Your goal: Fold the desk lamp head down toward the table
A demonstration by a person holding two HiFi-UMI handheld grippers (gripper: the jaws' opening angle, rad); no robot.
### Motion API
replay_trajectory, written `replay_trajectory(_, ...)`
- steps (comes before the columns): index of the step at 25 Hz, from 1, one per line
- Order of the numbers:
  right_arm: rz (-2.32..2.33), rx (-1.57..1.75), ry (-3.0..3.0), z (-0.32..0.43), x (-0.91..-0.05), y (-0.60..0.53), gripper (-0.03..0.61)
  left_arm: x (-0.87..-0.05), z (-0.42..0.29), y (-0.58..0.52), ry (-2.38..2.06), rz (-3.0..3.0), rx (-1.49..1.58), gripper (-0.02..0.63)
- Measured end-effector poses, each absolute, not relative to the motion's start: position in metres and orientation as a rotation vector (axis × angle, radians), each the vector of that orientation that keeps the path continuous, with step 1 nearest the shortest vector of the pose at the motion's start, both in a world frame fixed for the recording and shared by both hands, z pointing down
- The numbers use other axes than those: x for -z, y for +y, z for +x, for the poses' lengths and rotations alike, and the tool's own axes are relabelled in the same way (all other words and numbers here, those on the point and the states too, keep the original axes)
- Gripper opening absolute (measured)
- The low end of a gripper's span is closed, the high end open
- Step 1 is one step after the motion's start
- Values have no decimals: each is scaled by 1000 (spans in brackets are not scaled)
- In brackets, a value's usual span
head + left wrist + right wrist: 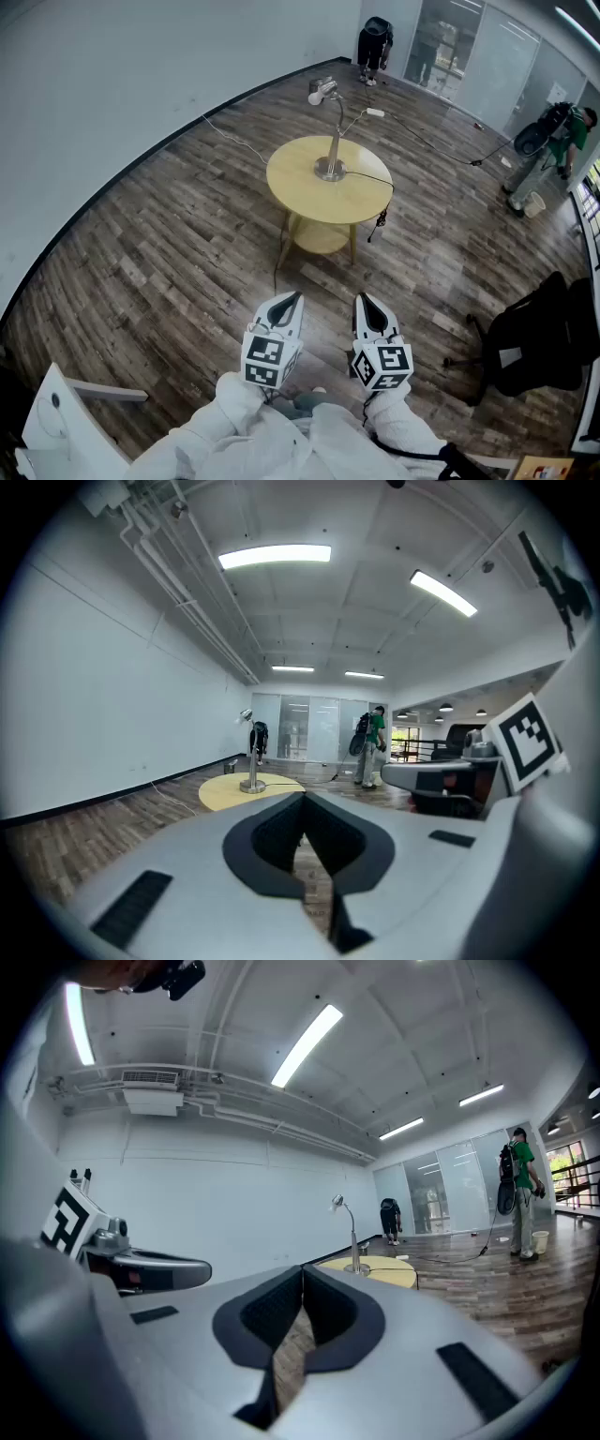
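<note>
A silver desk lamp [333, 141] stands upright on a round yellow table [309, 192] in the middle of the room; its head [321, 90] is raised at the top of a curved neck. The lamp [251, 761] also shows small in the left gripper view, and far off in the right gripper view stands the same lamp [352, 1237]. My left gripper [294, 298] and right gripper [362, 300] are held side by side near my body, well short of the table. Both are shut with nothing between the jaws.
A black cord [375, 178] runs from the lamp base over the table edge. A black office chair [539, 342] stands at the right. A person in green [553, 141] stands at the far right, another person [375, 45] bends at the back. A white chair [66, 422] sits at lower left.
</note>
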State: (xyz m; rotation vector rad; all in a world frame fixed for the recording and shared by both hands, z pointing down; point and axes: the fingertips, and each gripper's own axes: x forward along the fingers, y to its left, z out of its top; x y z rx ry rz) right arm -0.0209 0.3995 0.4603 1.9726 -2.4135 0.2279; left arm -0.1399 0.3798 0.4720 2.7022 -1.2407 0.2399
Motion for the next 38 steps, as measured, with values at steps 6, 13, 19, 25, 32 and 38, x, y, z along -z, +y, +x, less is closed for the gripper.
replay_trajectory(6, 1961, -240, -2416, -15, -463, 364, 12, -475, -132, 356, -1198, 2715, -236, -2)
replay_trajectory(13, 1935, -271, -2446, -3, -474, 311, 12, -486, -122, 307, -1223, 2701, -277, -2)
replay_trajectory(19, 1887, -282, -2483, 15, -472, 247, 12, -486, -101, 250, -1236, 2686, -316, -2)
replay_trajectory(25, 1848, -277, -2514, 38, -465, 183, 12, -478, -73, 185, -1261, 2671, -308, -2)
replay_trajectory(32, 1864, -312, -2495, 82, -474, 127, 12, -479, -34, 128, -1277, 2643, -299, -2)
replay_trajectory(38, 1849, -337, -2505, 99, -476, 93, 12, -481, -21, 93, -1303, 2608, -306, -2)
